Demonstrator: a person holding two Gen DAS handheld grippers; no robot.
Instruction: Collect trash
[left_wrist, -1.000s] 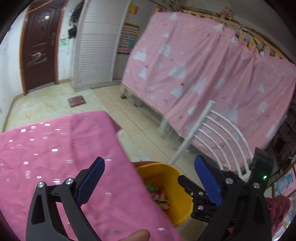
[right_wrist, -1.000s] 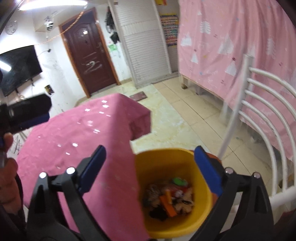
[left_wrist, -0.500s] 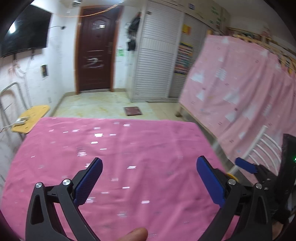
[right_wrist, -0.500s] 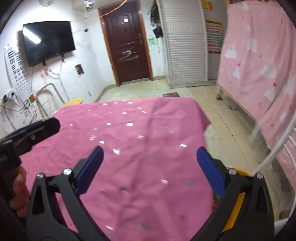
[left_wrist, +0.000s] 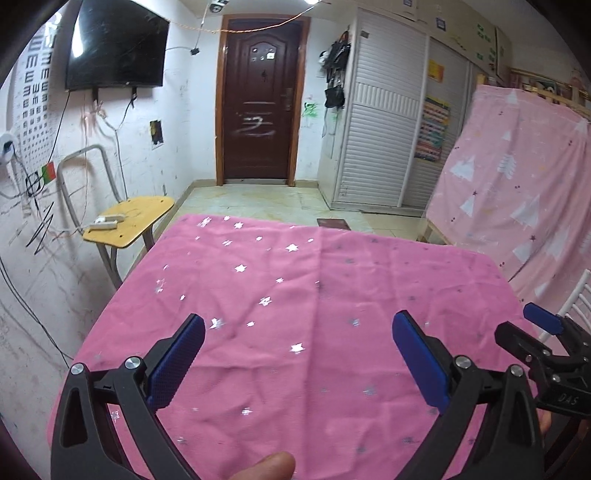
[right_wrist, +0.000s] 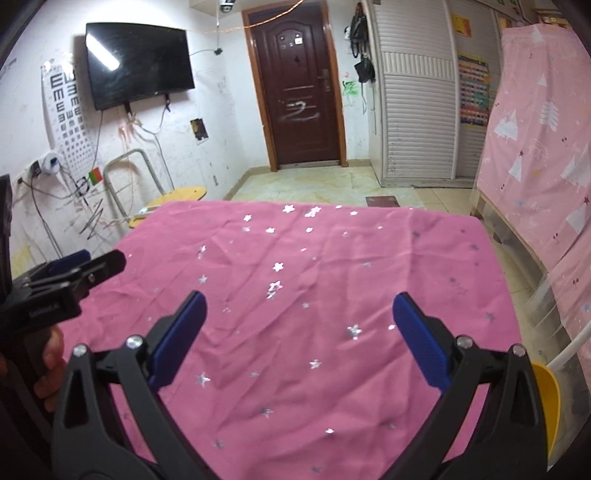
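My left gripper (left_wrist: 297, 347) is open and empty above the near part of a table covered with a pink star-print cloth (left_wrist: 295, 295). My right gripper (right_wrist: 295, 325) is open and empty over the same cloth (right_wrist: 314, 266). The rim of the yellow trash bin (right_wrist: 546, 395) shows at the table's right edge in the right wrist view. Its contents are hidden. No loose trash shows on the cloth. The right gripper's fingers (left_wrist: 543, 323) appear at the right of the left wrist view, and the left gripper's fingers (right_wrist: 92, 267) at the left of the right wrist view.
A yellow chair (left_wrist: 129, 221) with a power strip stands left of the table. A white chair back (right_wrist: 569, 347) is at the right by the bin. A pink curtain (left_wrist: 517, 192) hangs at the right. A brown door (left_wrist: 258, 110) and tiled floor lie beyond.
Both grippers have swung left from the yellow bin beside the table and now face across the pink cloth. The bin has slipped almost out of view. Both stay open and empty.
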